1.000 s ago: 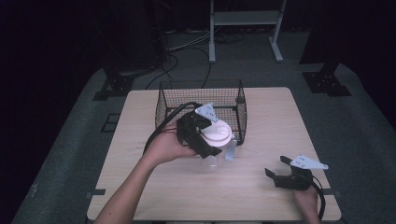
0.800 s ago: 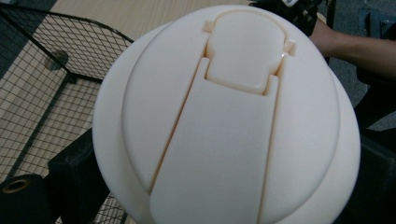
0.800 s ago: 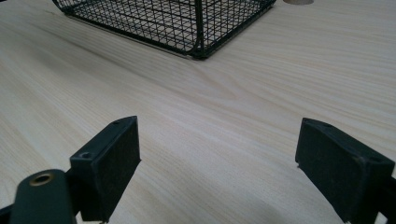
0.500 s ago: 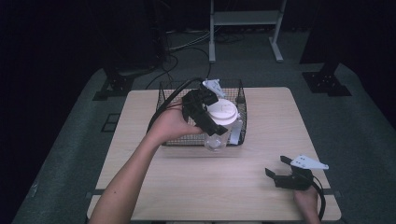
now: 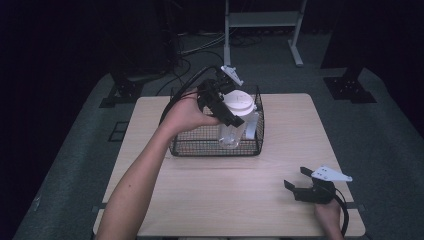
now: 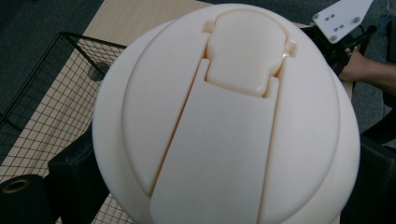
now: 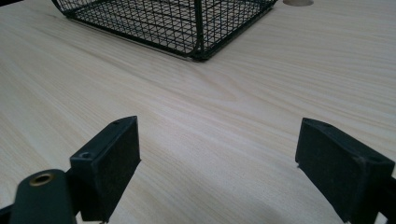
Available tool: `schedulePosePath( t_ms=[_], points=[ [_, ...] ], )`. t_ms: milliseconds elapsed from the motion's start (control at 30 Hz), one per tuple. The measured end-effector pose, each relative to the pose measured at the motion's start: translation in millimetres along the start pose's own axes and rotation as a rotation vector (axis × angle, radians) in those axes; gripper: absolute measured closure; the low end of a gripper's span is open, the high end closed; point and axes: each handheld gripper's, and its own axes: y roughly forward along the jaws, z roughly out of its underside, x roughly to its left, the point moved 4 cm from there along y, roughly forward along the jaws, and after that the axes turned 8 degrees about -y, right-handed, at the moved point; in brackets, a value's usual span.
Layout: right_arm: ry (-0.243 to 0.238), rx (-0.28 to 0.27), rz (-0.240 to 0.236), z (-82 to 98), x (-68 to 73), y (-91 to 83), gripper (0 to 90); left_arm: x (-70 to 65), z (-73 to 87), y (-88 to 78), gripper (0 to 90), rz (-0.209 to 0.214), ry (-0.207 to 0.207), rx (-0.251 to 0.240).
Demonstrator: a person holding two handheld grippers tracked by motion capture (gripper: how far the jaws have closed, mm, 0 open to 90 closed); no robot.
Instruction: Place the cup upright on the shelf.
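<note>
Tumbler point(image 5: 234, 122) with a clear body and a cream flip-top lid point(image 6: 229, 116) was the thing being moved, and it hung over the wire basket point(image 5: 200, 146) at the far middle of the counter point(image 5: 210, 195), its base lowered inside the basket's walls toward the right end; whether it touched the basket floor could not be told. The basket, black mesh with an open top, sat well apart from the near edge of the counter. The left gripper point(image 5: 223, 105) came at the tumbler from the left and above, its jaws clamped on the upper part just under the lid. In the left gripper view the lid sat right against the camera and the basket's mesh showed beyond it at the left.

The step in hand looked like setting the tumbler down in the basket. To do it well, the tumbler should have been kept upright and lowered straight until the base rested flat on the mesh, clear of the right wall, and the jaws released only once it stood by itself, then lifted away without catching the lid or the rim.

The right gripper point(image 5: 310, 189) rested on the near right of the counter, jaws spread wide and empty.
</note>
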Motion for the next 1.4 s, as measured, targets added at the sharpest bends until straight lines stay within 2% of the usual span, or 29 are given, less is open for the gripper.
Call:
schedulePosePath(
  t_ms=[233, 433, 867, 1267, 1400],
  points=[
    [0.001, 0.001, 0.000, 0.0, 0.1, 0.0, 12.9, 13.3, -2.6, -1.6, 5.5, -0.015, -0.027, -0.006],
    [0.001, 0.003, 0.000, 0.1, 0.0, -0.1, 12.9, 32.6, -4.0, -4.4, 5.5, -0.037, -0.071, -0.012],
    [0.012, -0.002, -0.001, -0.2, -0.3, -0.5, 12.9, 61.9, -11.3, -11.4, 5.4, -0.070, -0.135, -0.030],
    [0.006, -0.004, -0.002, -0.3, -1.2, -0.7, 12.9, 96.4, -2.1, 11.9, 5.4, -0.101, -0.227, -0.015],
    [0.006, -0.005, -0.001, -0.3, -1.1, -0.6, 12.9, 101.8, 1.1, 18.7, 5.4, -0.107, -0.243, -0.009]
  ],
)
